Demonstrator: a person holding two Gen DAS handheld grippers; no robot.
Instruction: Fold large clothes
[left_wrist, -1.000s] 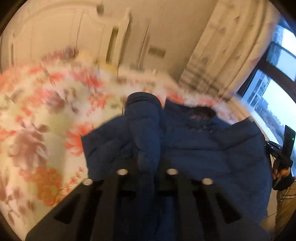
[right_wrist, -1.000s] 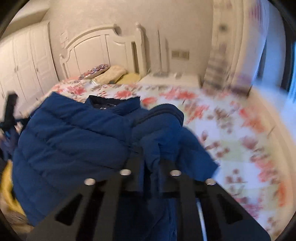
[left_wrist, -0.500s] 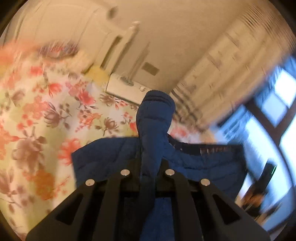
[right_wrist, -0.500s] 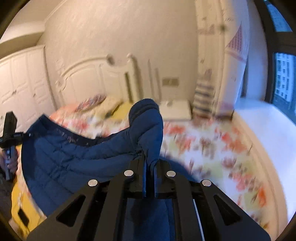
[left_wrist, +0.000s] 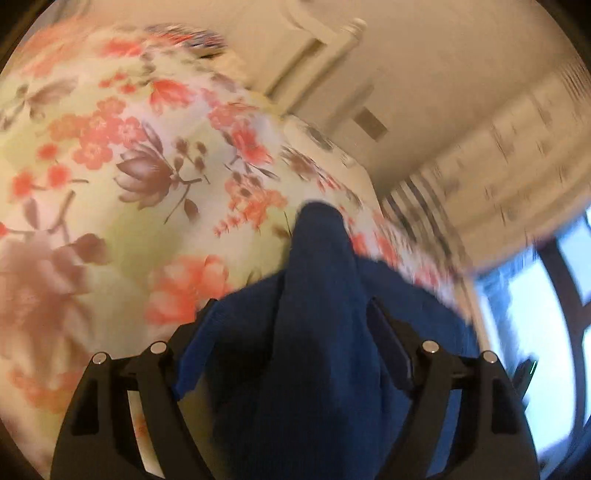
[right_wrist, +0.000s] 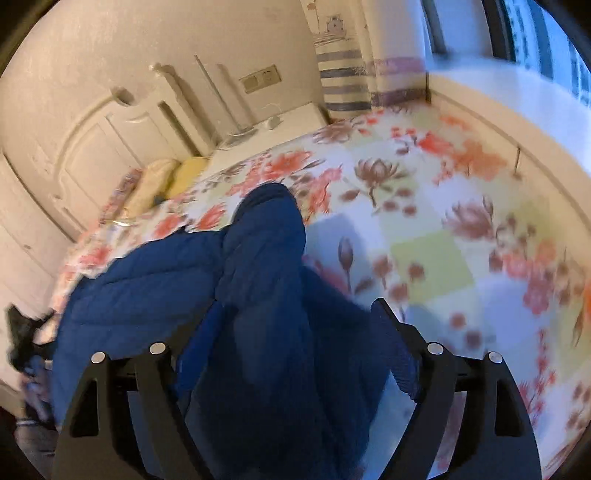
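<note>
Both grippers I hold spread wide, left gripper (left_wrist: 290, 314) and right gripper (right_wrist: 295, 314), blue puffer jacket (right_wrist: 258, 295) slack between my fingers, draped over floral bedspread (right_wrist: 443, 229).

This is a bedroom in a home. A big bed fills most of both views, and it has a bedspread (right_wrist: 436, 236) with red and brown flowers on it. In the right wrist view, a white headboard (right_wrist: 110, 147) stands in the upper left of the frame, and soft yellow pillows (right_wrist: 166, 181) lie just below it. A white bedside table (right_wrist: 273, 125) sits beside the bed near the top middle. A striped curtain (right_wrist: 343, 81) hangs near the top. A bright window (left_wrist: 535, 332) shows at the right edge of the left wrist view.
</note>
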